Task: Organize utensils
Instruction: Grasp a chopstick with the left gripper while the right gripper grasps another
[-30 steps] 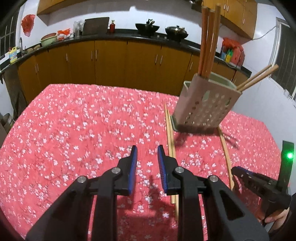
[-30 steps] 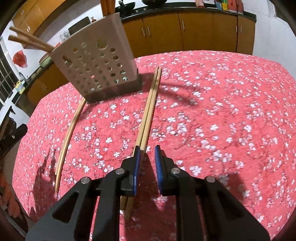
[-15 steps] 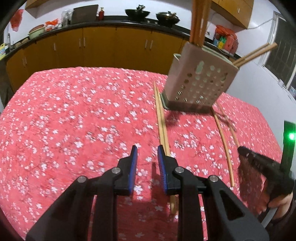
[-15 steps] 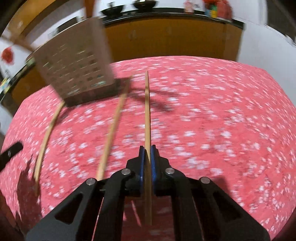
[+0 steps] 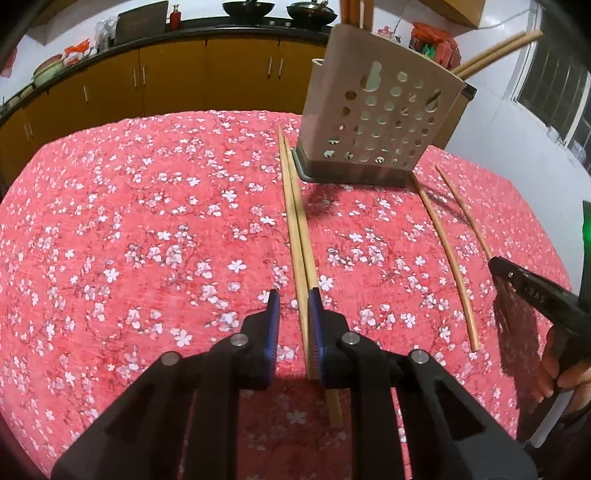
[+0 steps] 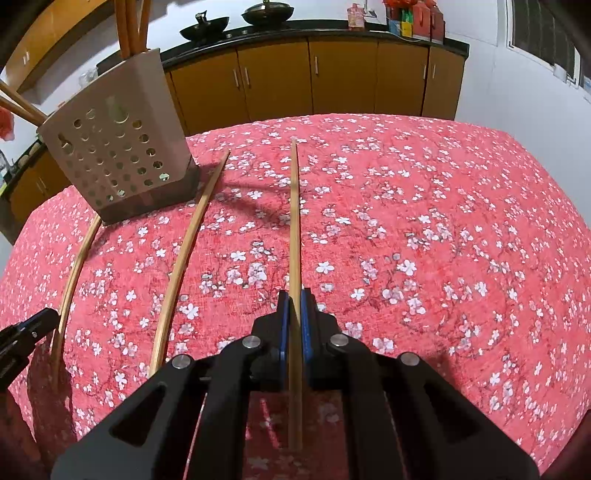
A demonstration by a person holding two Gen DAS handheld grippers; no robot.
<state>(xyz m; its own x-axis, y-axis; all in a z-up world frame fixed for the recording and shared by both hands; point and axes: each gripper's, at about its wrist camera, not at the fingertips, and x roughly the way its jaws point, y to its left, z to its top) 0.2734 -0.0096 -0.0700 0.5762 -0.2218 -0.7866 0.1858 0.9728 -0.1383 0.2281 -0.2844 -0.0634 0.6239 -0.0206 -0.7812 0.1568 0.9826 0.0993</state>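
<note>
Right tongs (image 6: 294, 297), jaws clamped on a single wooden chopstick (image 6: 294, 221) held near its thick end; the stick projects forward above the worktop (image 6: 443, 229), which is covered by a red cloth with white blossoms. Left tongs (image 5: 294, 297), jaws apart, straddling one of a pair of chopsticks (image 5: 295, 221) that lie side by side on the cloth, their far ends just beside the base of the perforated utensil holder (image 5: 376, 110). The holder stands at the far side of the worktop with several chopsticks (image 5: 354, 11) upright in it and two more leaning out sideways. One loose chopstick (image 6: 188, 258) and another (image 6: 75, 273) lie on the cloth near the holder.
</note>
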